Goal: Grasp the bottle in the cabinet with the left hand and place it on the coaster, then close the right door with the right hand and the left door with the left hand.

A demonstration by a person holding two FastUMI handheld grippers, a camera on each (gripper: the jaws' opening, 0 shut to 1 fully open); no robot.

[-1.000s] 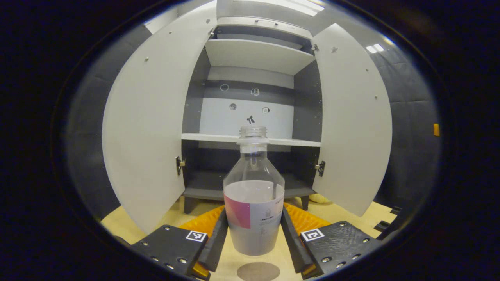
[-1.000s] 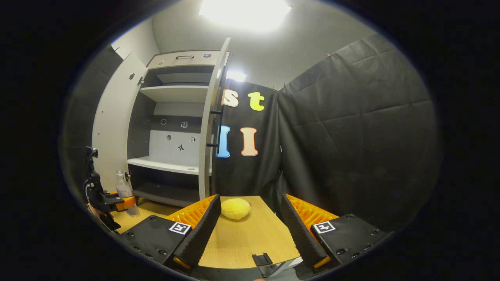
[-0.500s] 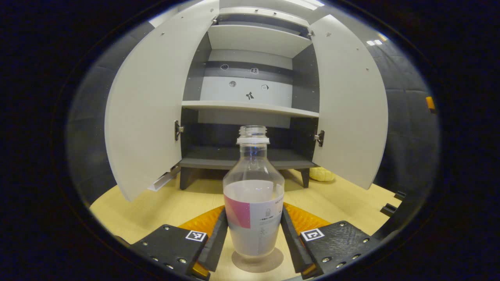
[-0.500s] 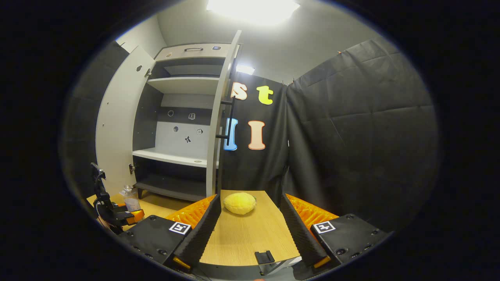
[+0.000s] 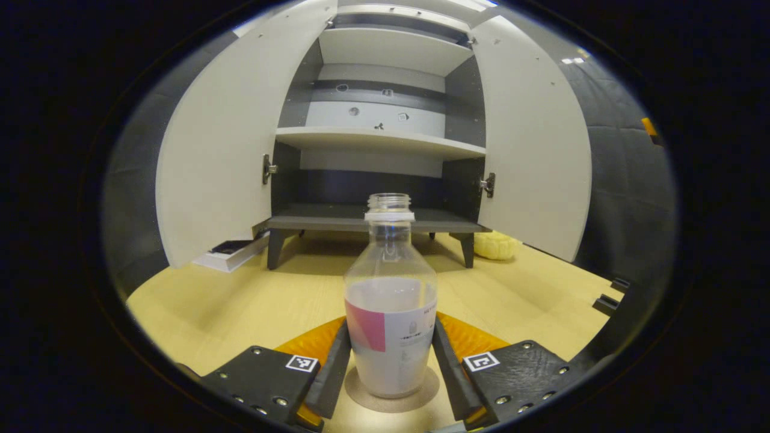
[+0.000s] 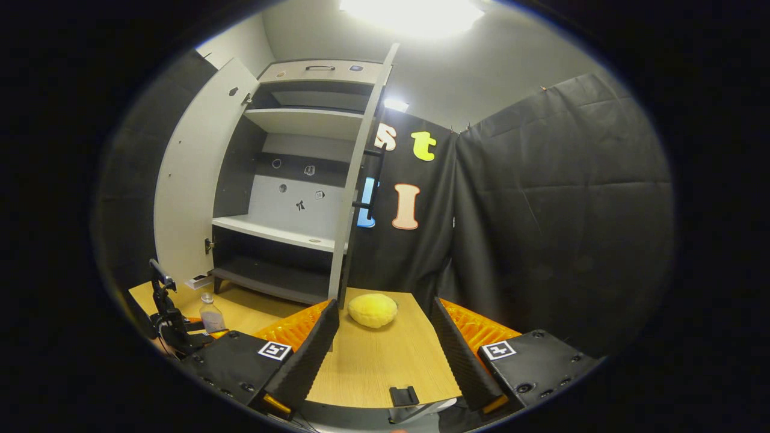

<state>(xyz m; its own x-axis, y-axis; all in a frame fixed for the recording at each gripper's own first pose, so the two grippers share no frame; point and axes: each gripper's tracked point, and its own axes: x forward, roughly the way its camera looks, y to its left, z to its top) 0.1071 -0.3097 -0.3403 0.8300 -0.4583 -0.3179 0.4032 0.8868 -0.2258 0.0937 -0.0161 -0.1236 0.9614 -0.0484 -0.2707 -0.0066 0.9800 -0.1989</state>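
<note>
Clear plastic bottle with pink-and-white label stood upright on round brown coaster, pinched between left gripper jaws, right gripper jaws spread over pale wooden counter, open grey cabinet ahead

One bottle is counted, standing on one round coaster near the front edge of the surface. One cabinet is counted at the back edge, with two doors: a left door and a right door, both swung open. Three shelves are seen inside it. One yellow object is counted near the surface's right edge, and one flat white box near its left edge. Two grippers are counted: the left gripper and the right gripper.
</note>
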